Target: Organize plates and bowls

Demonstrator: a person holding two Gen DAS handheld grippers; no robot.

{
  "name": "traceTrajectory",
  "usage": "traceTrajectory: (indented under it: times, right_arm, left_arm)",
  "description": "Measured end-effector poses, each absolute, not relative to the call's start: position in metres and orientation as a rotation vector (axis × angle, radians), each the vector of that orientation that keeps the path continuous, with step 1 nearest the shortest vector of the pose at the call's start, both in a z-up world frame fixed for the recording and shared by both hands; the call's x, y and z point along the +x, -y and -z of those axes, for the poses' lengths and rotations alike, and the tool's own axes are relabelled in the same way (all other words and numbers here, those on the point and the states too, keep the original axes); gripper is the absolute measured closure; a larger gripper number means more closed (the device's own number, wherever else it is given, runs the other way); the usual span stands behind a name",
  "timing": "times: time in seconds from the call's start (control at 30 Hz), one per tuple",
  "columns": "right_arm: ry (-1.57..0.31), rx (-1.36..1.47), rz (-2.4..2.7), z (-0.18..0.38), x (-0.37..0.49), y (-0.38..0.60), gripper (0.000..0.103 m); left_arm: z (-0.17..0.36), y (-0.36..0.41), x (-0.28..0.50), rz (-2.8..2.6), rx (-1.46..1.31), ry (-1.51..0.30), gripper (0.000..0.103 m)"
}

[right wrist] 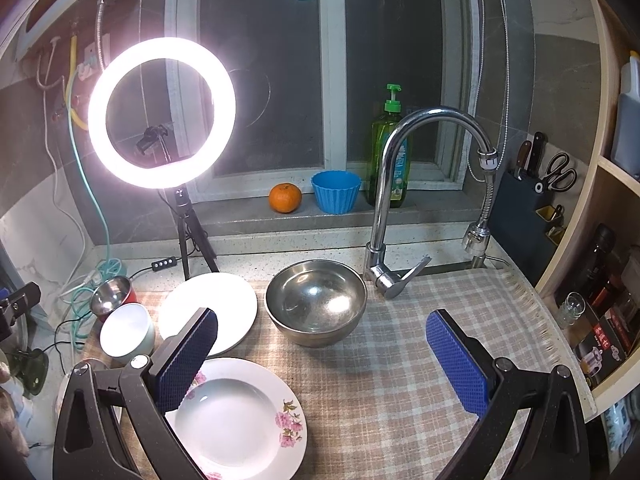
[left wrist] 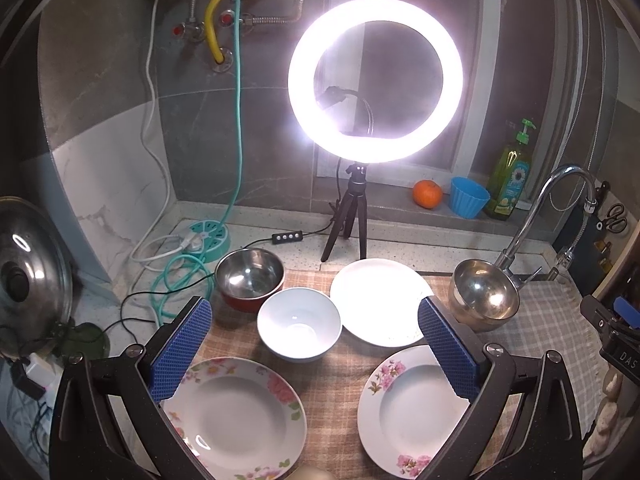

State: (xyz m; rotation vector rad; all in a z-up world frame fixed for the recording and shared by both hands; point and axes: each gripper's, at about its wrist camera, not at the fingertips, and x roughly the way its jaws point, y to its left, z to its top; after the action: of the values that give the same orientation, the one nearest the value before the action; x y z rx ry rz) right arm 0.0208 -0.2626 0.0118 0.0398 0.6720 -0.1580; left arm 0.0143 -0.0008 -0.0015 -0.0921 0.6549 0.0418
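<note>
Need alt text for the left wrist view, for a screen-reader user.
Open left gripper hovers over a checked cloth holding two floral plates, a white bowl, a plain white plate and two steel bowls. A lit ring light stands behind, faucet at right.

Your left gripper's pads [left wrist: 182, 350] cover the rims of both floral plates: left plate [left wrist: 236, 416], right plate [left wrist: 412, 412], and both run off the bottom edge. In the right wrist view your pad [right wrist: 186, 354] hides part of the white plate [right wrist: 216, 304]. The ring light [left wrist: 375, 80] glare blows out the wall behind it. The pot lid [left wrist: 28, 276] is cut off at the left edge.
</note>
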Motion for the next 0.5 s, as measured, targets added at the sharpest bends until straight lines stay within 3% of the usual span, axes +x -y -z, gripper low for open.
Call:
traceTrajectory:
  times: [0.5]
  right_arm:
    - [-0.675,0.039,0.158,-0.0094,0.0230,0.2614,0.000]
  left_arm:
    - [0.0036,0.0010,0.0172,-0.042,-0.091,-0.657,0.001]
